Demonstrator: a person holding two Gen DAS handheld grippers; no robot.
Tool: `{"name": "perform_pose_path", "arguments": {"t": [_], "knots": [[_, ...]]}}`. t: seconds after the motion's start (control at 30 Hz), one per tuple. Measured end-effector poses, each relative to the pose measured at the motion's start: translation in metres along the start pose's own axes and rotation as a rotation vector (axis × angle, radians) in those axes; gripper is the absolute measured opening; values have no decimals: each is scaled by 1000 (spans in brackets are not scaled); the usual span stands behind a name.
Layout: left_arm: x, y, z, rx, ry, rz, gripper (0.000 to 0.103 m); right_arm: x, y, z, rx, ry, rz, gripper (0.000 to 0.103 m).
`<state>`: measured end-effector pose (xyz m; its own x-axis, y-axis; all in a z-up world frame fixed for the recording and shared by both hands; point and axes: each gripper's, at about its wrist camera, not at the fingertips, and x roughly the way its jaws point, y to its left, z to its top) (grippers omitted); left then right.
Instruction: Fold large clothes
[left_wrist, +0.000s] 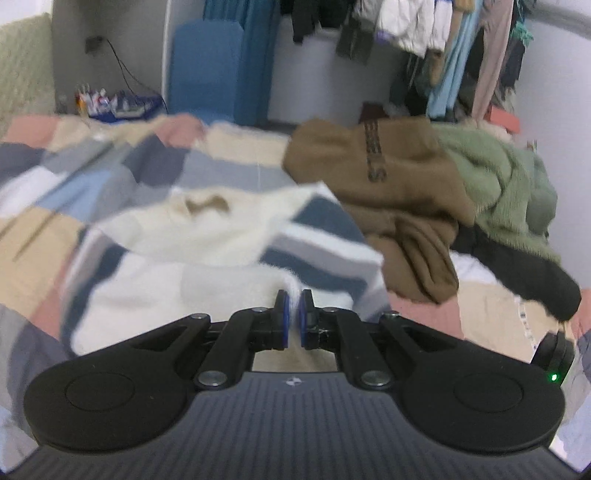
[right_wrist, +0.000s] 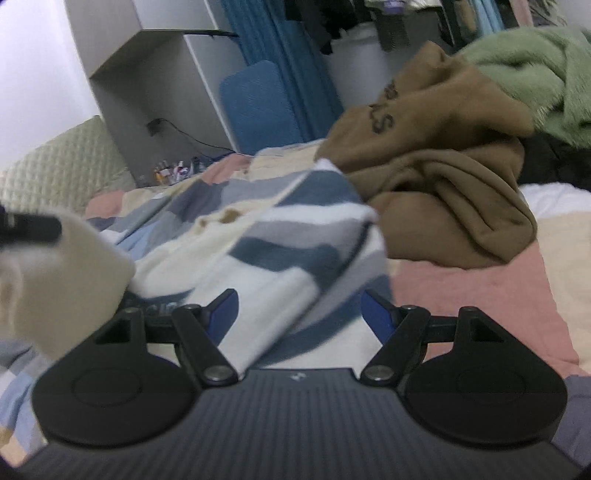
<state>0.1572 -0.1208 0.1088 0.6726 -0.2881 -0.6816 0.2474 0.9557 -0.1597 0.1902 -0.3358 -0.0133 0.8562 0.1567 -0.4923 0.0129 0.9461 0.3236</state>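
Pinching a thin fold of the striped sweater (left_wrist: 207, 258) on the bed (left_wrist: 37, 236), the left hand-held gripper (left_wrist: 294, 314) risked slipping off; the right hand-held gripper (right_wrist: 299, 314) hung open over it.

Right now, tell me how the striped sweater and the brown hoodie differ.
The striped sweater is white with blue and grey bands; the brown hoodie is plain brown with dark lettering. The sweater is pinched in the shut left gripper; the hoodie lies heaped, untouched. Both rest on the patchwork bedspread.
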Motion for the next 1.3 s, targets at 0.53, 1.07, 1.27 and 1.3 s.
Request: {"name": "perform_pose_path", "arguments": {"t": [0.53, 1.07, 1.27, 1.3], "knots": [[12, 61, -39, -31, 37, -111, 63, 6, 4, -6, -112, -15, -27, 75], [57, 222, -139, -325, -22, -44, 63, 29, 33, -28, -96, 164, 88, 75], [72, 221, -138, -265, -29, -18, 63, 38, 41, -30, -78, 216, 131, 75], [74, 222, -139, -272, -31, -29, 63, 39, 43, -31, -78, 223, 142, 74]]}}
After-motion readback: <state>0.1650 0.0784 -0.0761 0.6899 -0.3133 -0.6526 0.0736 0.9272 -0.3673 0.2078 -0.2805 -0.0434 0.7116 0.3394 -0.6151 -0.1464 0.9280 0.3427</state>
